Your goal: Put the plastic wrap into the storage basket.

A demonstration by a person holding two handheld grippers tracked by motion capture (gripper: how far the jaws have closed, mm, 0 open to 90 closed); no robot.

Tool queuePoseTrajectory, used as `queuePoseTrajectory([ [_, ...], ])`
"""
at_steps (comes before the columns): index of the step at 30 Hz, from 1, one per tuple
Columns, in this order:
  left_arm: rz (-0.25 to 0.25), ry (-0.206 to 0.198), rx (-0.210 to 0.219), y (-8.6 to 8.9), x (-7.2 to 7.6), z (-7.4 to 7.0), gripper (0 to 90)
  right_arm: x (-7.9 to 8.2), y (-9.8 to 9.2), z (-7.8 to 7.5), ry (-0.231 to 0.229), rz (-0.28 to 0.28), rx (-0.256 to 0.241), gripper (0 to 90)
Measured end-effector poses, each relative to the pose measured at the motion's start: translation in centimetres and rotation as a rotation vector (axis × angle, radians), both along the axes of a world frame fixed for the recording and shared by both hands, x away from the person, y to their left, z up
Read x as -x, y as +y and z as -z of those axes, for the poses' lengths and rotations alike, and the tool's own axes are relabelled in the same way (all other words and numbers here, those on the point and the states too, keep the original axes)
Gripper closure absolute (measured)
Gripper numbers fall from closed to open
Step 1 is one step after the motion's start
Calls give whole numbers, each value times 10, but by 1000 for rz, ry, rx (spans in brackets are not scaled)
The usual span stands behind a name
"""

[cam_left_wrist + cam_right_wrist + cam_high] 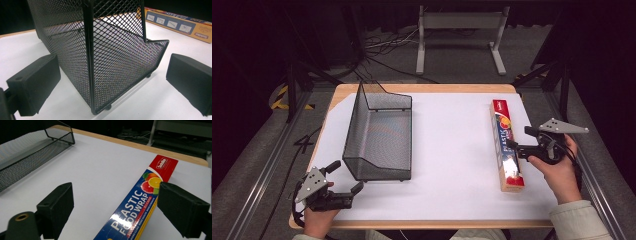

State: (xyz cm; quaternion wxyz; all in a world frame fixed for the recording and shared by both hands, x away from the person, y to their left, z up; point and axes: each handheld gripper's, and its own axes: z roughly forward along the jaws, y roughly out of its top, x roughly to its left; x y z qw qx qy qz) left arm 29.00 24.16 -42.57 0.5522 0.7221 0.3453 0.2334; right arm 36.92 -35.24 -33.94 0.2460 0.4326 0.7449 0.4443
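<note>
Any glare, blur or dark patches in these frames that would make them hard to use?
High view: the white table top is evenly lit, the surrounding floor dark, everything a little soft. Left gripper view: the mesh basket is sharp, and the near jaws are soft. Right gripper view: glare on the plastic wrap box washes out some lettering near the bottom.

Black mesh basket, fine diamond weave, left of centre. White table cover with pale wood edging. Food wrap box at right: red far end, blue face with white lettering, orange and lemon print, tan sides. Black jaws on both grippers; grey plates on top. Cream sleeve near right.
</note>
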Motion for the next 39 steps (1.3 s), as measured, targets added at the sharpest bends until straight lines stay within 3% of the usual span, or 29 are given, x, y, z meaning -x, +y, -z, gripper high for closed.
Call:
queuePoseTrajectory([
  [3, -2, 2, 0, 1, 1, 0, 2, -9, 4, -3, 12, 16, 34, 144],
  [9, -4, 0, -2, 2, 2, 0, 2, -23, 9, -7, 28, 36, 54, 144],
  [12, -5, 0, 0, 2, 2, 0, 2, -29, 12, -8, -1, 61, 130, 163],
  [16, -6, 1, 0, 3, 2, 1, 2, -36, 14, -10, 42, 80, 127, 175],
  [17, -6, 2, 1, 3, 2, 1, 2, -41, 15, -8, 76, 103, 100, 223],
  [18, -6, 2, 1, 3, 2, 1, 2, -41, 15, -8, 76, 103, 100, 223],
  [20, -6, 0, 3, 3, 2, 1, 2, -47, 16, -6, 146, 107, 88, 235],
  [21, -5, -2, -2, 3, 1, 1, 2, -50, 17, -4, 172, 100, 105, 236],
  [23, -3, 4, 0, 2, 1, 1, 2, -57, 21, -1, 236, 118, 190, 261],
  [26, -3, 4, 2, 3, 1, 1, 2, -64, 27, 3, 324, 152, 212, 267],
  [34, -3, 2, -5, 2, 1, 1, 2, -81, 34, 17, 458, 234, 249, 289],
  [39, -7, 8, -10, 2, 0, 2, 4, -87, 34, 23, 510, 255, 224, 288],
])
